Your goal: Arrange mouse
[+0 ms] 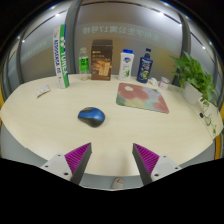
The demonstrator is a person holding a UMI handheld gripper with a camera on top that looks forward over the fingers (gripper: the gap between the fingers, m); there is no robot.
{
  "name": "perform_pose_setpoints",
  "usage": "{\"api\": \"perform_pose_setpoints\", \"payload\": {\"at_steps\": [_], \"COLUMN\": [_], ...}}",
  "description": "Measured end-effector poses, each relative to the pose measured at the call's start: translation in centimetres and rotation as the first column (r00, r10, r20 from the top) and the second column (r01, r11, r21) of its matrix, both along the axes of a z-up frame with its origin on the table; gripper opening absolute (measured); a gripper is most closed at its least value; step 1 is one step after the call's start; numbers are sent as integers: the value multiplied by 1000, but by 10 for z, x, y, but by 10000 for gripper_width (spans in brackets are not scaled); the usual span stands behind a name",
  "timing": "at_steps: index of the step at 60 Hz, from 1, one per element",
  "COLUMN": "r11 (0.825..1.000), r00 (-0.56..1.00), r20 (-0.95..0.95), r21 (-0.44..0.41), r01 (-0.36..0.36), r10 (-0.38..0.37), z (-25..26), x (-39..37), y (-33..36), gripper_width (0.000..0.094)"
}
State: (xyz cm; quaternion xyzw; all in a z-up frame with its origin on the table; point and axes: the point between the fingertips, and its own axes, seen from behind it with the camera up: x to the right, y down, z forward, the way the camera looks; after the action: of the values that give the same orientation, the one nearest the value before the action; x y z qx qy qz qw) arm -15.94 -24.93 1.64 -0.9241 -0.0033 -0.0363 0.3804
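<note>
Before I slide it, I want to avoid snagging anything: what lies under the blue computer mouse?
The blue computer mouse rests directly on the bare cream table, apart from the patterned mouse mat. Its underside is hidden. The open gripper sits short of it.

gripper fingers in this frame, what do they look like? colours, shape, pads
The gripper shows two dark grey fingers that narrow to wedge-shaped tips. Each inner face carries a magenta pad with fine ridged ribbing. No cables, markings, hand or sleeve are visible.
</note>
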Motion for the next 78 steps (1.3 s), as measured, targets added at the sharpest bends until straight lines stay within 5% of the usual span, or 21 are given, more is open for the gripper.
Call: {"api": "perform_pose_setpoints", "payload": {"at_steps": [12,33,47,62,71,78], "r11": [993,983,960,926,900,890], "r00": [992,984,959,923,900,911], "r20": [55,14,-53,-77,-113,-141], "r21": [28,54,63,56,171,314], "r01": [-114,-175,-274,-374,-400,-331], "r10": [112,175,278,377,421,389], "z": [-24,-26,-30,-27,36,119], "x": [-34,-46,-64,-74,-84,-60], "y": [65,140,163,163,180,218], "gripper_width": [842,837,559,391,387,386]}}
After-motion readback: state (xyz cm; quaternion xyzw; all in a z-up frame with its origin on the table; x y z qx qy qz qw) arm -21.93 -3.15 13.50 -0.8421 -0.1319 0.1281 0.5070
